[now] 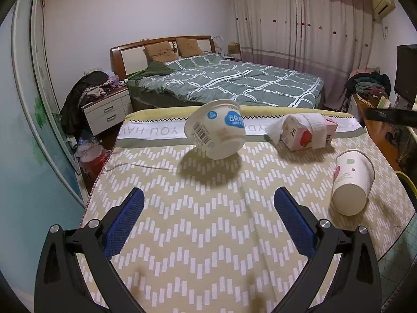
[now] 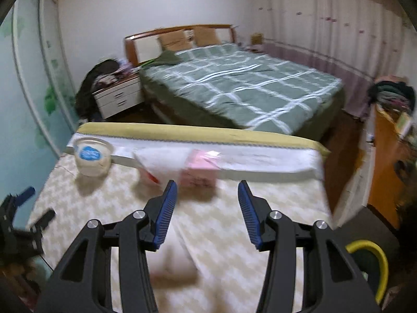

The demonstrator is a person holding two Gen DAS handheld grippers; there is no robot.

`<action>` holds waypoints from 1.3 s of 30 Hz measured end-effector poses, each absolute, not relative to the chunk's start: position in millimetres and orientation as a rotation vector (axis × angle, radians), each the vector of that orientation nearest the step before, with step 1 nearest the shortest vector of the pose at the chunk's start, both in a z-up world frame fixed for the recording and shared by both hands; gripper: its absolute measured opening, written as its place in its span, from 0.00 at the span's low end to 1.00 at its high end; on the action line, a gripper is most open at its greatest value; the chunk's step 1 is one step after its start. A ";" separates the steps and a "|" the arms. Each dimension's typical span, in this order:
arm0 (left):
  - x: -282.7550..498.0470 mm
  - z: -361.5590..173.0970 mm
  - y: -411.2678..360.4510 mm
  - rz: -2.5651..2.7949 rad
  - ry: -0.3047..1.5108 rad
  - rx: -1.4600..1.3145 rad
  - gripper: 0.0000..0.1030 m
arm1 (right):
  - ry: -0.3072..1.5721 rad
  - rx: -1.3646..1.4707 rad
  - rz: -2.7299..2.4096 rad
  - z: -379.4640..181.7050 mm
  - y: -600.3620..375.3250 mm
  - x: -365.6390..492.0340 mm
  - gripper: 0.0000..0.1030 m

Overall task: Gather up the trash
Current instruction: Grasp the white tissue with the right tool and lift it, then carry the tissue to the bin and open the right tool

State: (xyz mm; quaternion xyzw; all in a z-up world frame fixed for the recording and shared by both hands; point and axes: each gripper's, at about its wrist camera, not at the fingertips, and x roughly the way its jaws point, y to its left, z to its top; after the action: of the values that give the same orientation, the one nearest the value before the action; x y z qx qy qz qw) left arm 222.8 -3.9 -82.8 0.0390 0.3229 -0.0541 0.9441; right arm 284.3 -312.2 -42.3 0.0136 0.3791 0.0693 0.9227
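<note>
White and blue-labelled, the tub [image 1: 215,129] lay tilted on the table's zigzag cloth [image 1: 208,234], well beyond the left gripper [image 1: 208,203], whose jaws stood wide and empty. Only this view showed the paper cup [image 1: 351,182] on its side. The right gripper [image 2: 207,198], blurred, gaped empty near a pink carton [image 2: 200,172].

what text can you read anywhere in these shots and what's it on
"YOU HAV": white band of the tablecloth, upside down, the rest hidden behind the trash.
White tub: blue label and barcode digits too small to read.
Pink carton and paper cup: print too small.
Right wrist view: all blurred.
</note>
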 end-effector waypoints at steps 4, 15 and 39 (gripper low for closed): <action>223.0 -85.8 -5.8 -0.119 0.671 0.081 0.95 | 0.833 0.034 0.180 -53.9 -289.3 328.3 0.45; 223.0 -91.3 -15.8 -0.151 0.696 0.100 0.95 | 0.925 0.059 0.134 -83.0 -274.8 374.8 0.46; 221.9 -95.6 -23.4 -0.175 0.712 0.121 0.95 | 0.707 0.043 0.195 -1.1 -272.4 308.7 0.05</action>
State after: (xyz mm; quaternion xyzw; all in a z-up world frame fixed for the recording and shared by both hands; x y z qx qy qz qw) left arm 221.9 -23.4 -95.6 0.0590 0.3478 -0.0853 0.9318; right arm 308.7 -272.4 -1.1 0.0210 0.3458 0.0954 0.9332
